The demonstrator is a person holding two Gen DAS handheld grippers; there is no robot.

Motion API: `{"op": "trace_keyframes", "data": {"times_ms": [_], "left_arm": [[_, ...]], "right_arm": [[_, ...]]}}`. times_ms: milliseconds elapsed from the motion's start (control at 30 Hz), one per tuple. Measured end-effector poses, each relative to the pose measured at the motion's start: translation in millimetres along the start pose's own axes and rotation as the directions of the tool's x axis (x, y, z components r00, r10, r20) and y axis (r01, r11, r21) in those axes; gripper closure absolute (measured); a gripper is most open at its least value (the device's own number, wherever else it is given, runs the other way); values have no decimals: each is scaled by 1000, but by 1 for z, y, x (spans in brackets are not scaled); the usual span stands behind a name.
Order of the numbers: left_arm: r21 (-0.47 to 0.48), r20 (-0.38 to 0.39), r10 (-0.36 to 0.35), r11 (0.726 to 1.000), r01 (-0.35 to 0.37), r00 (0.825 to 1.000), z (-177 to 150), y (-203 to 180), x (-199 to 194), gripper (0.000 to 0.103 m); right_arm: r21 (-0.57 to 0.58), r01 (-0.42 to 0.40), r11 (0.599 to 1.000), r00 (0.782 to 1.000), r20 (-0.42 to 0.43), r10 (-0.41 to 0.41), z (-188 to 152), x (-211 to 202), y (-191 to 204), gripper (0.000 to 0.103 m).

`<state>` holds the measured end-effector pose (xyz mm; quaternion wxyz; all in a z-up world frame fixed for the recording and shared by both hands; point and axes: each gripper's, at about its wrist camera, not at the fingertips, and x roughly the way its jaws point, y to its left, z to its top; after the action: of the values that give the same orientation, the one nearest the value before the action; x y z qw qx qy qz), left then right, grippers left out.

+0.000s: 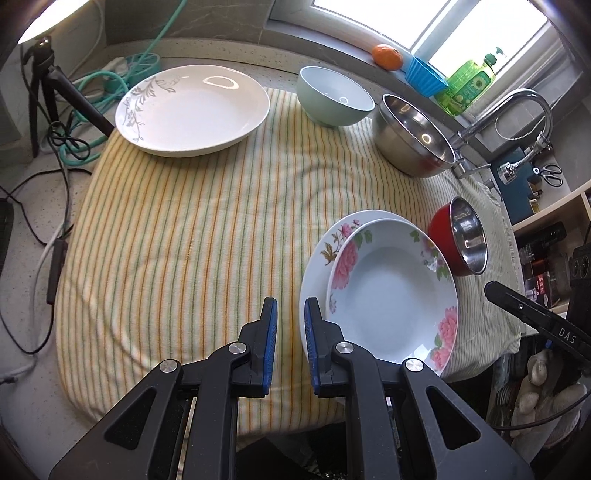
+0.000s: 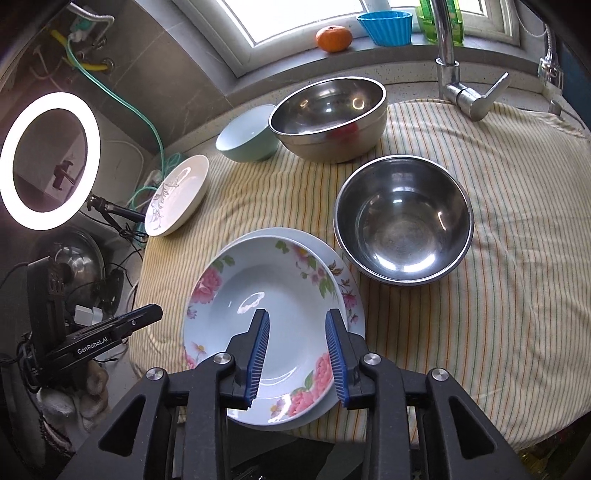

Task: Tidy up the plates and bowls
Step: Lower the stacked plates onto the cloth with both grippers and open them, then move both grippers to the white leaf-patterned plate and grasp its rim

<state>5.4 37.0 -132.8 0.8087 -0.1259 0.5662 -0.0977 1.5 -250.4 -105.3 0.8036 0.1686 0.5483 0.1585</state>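
A pink-flowered deep plate (image 1: 393,291) (image 2: 271,332) sits on a larger flowered flat plate (image 1: 321,251) (image 2: 343,273) at the towel's near edge. A white plate with grey leaves (image 1: 192,110) (image 2: 177,195) lies far left. A pale green bowl (image 1: 334,96) (image 2: 247,134), a large steel bowl (image 1: 413,136) (image 2: 328,118) and a red-sided steel bowl (image 1: 461,236) (image 2: 404,219) stand nearby. My left gripper (image 1: 290,308) is open and empty, just left of the stacked plates. My right gripper (image 2: 297,319) is open and empty above the deep plate.
A striped towel (image 1: 184,229) (image 2: 498,258) covers the counter. A tap (image 1: 517,107) (image 2: 448,55) stands at the back. An orange (image 1: 386,56) (image 2: 333,38), a blue cup (image 1: 424,75) (image 2: 386,26) and a green bottle (image 1: 467,85) sit on the sill. Cables (image 1: 55,155) and a ring light (image 2: 50,158) are at left.
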Motion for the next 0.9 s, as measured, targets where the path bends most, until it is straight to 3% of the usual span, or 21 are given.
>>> {"op": "trace_keyframes", "data": {"times_ms": [67, 300, 567, 833, 900], "left_arm": [[-18, 13, 12, 1000, -12, 1000, -1, 9, -4, 90], [-104, 69, 30, 994, -23, 997, -7, 40, -23, 89], [-181, 136, 106, 980, -80, 985, -13, 72, -46, 87], [-227, 229, 207, 962, -154, 951, -9, 91, -76, 87], [-221, 251, 234, 959, -179, 939, -9, 93, -82, 79]], "right_arm": [[-22, -38, 999, 999, 23, 39, 1, -3, 7, 64], [-107, -79, 991, 996, 35, 83, 8, 1, 43, 64], [-245, -83, 966, 995, 28, 92, 21, 7, 94, 64], [-320, -68, 945, 997, 13, 76, 41, 15, 137, 64], [-333, -70, 940, 997, 6, 76, 47, 18, 147, 64]]}}
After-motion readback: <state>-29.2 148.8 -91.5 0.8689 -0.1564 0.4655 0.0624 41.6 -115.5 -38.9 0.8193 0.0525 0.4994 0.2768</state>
